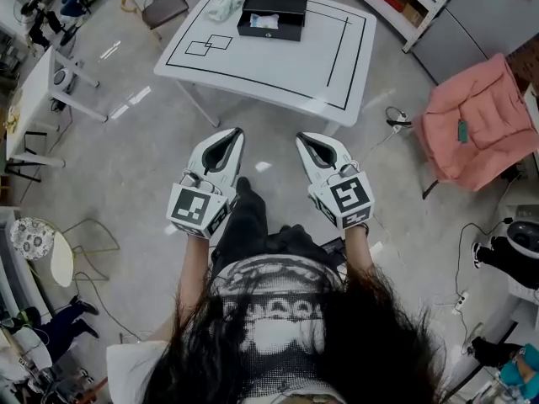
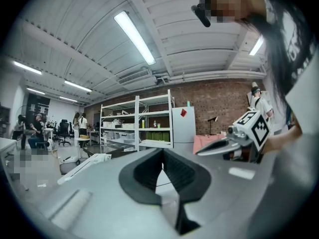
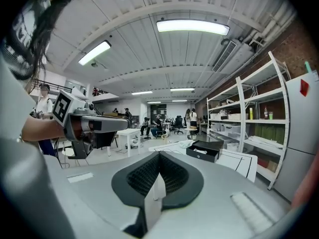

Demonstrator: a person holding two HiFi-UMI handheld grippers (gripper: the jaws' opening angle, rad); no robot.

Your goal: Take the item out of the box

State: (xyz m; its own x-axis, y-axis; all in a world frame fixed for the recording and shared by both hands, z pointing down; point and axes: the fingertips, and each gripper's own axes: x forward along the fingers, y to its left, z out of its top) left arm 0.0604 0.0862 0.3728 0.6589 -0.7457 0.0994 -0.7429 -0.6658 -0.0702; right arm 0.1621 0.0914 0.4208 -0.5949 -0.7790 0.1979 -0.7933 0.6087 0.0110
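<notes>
An open black box (image 1: 271, 13) stands on the far side of a white table (image 1: 278, 66), with a pale item (image 1: 264, 21) lying inside it. The right gripper view shows the same box (image 3: 205, 151) ahead and to the right, some way off. Both grippers hang in the air well short of the table, side by side at waist height. My left gripper (image 1: 236, 133) has its jaws together with nothing between them. My right gripper (image 1: 301, 138) is likewise shut and empty. Each gripper view shows the other gripper beside it.
A crumpled pale cloth (image 1: 226, 5) lies on the table left of the box, and black lines are marked on the tabletop. A pink padded chair (image 1: 476, 120) stands at the right, a white side table (image 1: 34, 91) at the left. Shelving (image 3: 259, 118) lines the wall. Cables lie on the floor.
</notes>
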